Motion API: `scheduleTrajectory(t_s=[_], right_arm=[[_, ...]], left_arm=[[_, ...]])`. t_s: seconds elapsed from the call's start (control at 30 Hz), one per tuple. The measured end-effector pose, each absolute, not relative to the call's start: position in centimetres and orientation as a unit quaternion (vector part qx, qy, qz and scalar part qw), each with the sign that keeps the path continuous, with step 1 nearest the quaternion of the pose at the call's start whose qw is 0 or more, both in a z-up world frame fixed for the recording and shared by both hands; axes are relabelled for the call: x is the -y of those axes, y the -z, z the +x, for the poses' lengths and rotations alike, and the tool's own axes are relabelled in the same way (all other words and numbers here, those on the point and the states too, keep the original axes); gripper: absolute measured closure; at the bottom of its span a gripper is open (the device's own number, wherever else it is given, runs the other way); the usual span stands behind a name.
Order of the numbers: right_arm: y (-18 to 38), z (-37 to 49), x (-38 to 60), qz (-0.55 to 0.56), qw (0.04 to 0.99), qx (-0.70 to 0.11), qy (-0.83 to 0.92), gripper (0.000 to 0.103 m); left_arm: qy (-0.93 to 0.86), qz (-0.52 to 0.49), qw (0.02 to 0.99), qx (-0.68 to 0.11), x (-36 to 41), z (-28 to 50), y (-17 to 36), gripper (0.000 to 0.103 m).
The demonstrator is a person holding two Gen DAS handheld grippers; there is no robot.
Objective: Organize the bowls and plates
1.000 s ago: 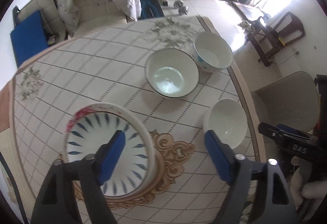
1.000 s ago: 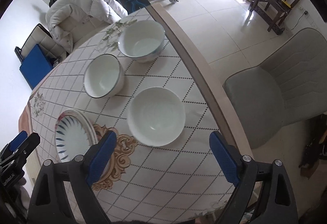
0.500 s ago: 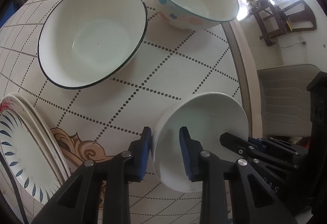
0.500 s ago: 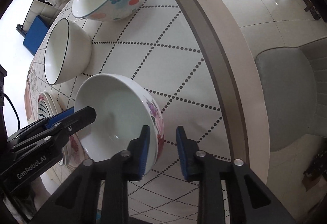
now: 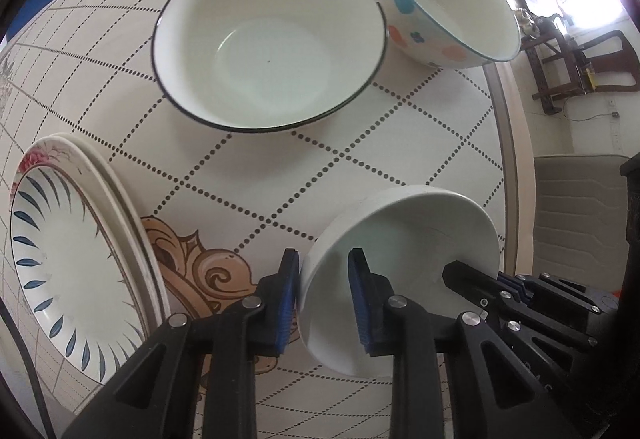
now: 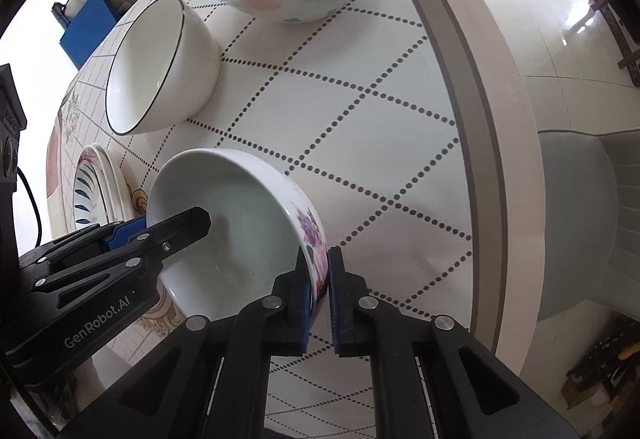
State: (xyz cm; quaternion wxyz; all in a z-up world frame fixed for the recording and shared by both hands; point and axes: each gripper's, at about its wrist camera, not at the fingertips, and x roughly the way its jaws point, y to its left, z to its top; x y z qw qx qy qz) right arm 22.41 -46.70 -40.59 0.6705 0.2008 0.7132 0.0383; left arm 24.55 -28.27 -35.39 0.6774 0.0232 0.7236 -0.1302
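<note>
Both grippers clamp opposite rims of one white bowl with a purple flower print (image 6: 240,223), also seen in the left wrist view (image 5: 404,239). My left gripper (image 5: 323,271) is shut on its left rim, one finger inside. My right gripper (image 6: 319,271) is shut on its right rim; it shows in the left view (image 5: 472,281). The left gripper shows in the right view (image 6: 160,227). A black-rimmed white bowl (image 5: 268,55) and a spotted bowl with a blue rim (image 5: 448,7) stand farther off. A stack of plates, blue-petal plate on top (image 5: 68,259), lies at left.
The table (image 5: 400,127) has a dotted diamond cloth and a brown ornament. Its wooden edge (image 6: 480,119) runs along the right. A grey chair (image 6: 572,223) stands past that edge. A white jacket over a chair and a blue item are at the far side.
A second ago both grippers were open, high above the table. They came down and shut on the flower bowl's two rims. Since half a second ago the bowl sits slightly higher and tilted.
</note>
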Motion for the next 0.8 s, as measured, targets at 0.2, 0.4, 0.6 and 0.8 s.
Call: scheduleTrajectory(t_s=[0.2,0.4,0.6,0.8], right_arm=[[40.5,23.7,44.6,0.188,0.67,-0.716,-0.055,0.094],[40.6,24.3,43.8,0.185,0.664,-0.722,-0.06,0.094],[40.3,24.4,45.3,0.207,0.651,-0.727,-0.063,0.093],[37.1,25.0,47.3,0.223,0.671,-0.705,-0.055,0.065]], left_arm=[[0.11,0.014,0.677,-0.728,25.5,25.0,35.2,0.08],[0.106,0.002,0.671,-0.734,23.9,25.6,34.9,0.08],[0.108,-0.044,0.68,-0.724,21.7,25.9,32.4,0.079],[0.108,-0.062,0.706,-0.697,18.5,27.7,28.0,0.069]])
